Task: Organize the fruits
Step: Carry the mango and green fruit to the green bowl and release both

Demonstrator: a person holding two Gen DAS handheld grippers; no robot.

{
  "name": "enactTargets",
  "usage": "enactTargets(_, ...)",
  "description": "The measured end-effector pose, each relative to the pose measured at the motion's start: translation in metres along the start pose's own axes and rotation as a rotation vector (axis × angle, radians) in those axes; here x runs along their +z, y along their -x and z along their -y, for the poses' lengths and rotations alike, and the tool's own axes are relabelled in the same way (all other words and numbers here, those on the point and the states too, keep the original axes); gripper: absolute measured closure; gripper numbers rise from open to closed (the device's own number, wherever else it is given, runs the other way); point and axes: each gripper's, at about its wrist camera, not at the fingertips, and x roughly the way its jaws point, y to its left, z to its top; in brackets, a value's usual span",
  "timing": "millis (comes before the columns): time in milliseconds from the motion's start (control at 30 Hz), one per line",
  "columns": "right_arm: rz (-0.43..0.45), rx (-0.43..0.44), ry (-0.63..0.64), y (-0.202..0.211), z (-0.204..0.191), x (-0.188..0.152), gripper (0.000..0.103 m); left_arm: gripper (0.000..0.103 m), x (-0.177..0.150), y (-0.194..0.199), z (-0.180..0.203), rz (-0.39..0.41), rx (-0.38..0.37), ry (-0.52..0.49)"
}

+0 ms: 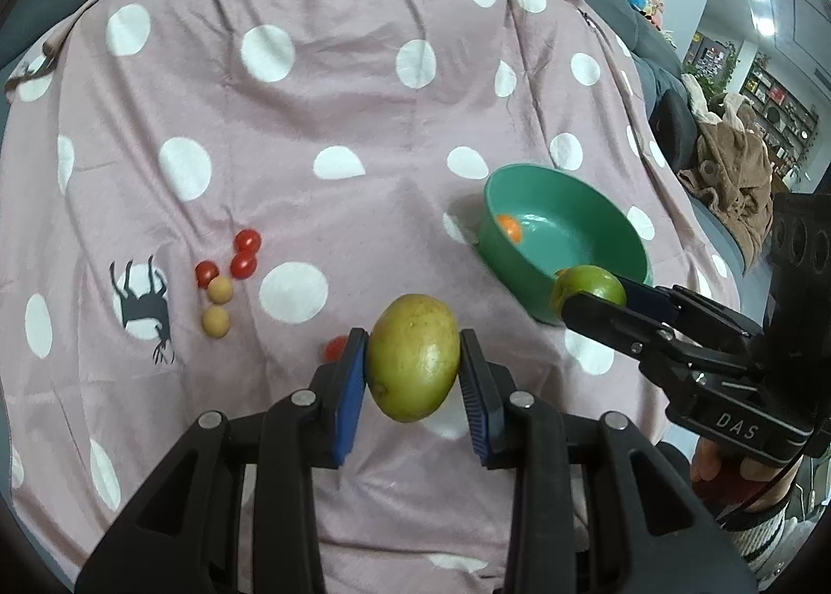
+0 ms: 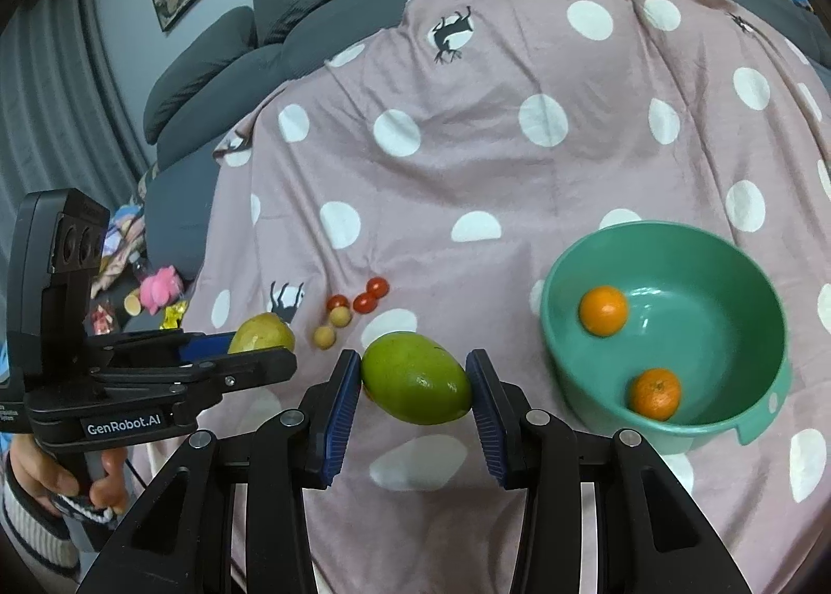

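My left gripper is shut on a yellow-green mango, held above the pink dotted cloth; it also shows in the right wrist view. My right gripper is shut on a greener mango, held left of the green bowl; in the left wrist view that mango is at the bowl's near rim. Two oranges lie in the bowl. Three cherry tomatoes and two tan round fruits lie on the cloth to the left. Another tomato peeks beside my left finger.
The pink cloth covers a grey sofa. Toys and clutter lie off the cloth's left edge. A brown blanket and shelves are at the far right.
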Motion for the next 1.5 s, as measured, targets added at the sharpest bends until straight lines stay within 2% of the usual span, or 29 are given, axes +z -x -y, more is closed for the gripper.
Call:
enactTargets(867, 0.069, -0.043, -0.109, 0.011, 0.064, 0.008, 0.059, 0.069, 0.041, -0.049, 0.065, -0.052, -0.024, -0.153)
enactTargets(1167, 0.091, -0.084, -0.161, 0.016, 0.092, 0.006, 0.059, 0.069, 0.059, -0.079, 0.092, -0.077, -0.059, -0.216)
enactTargets(1500, 0.102, -0.135, -0.199, 0.015, 0.117, 0.005, 0.059, 0.069, 0.073, -0.108, 0.106, -0.109, -0.071, -0.240)
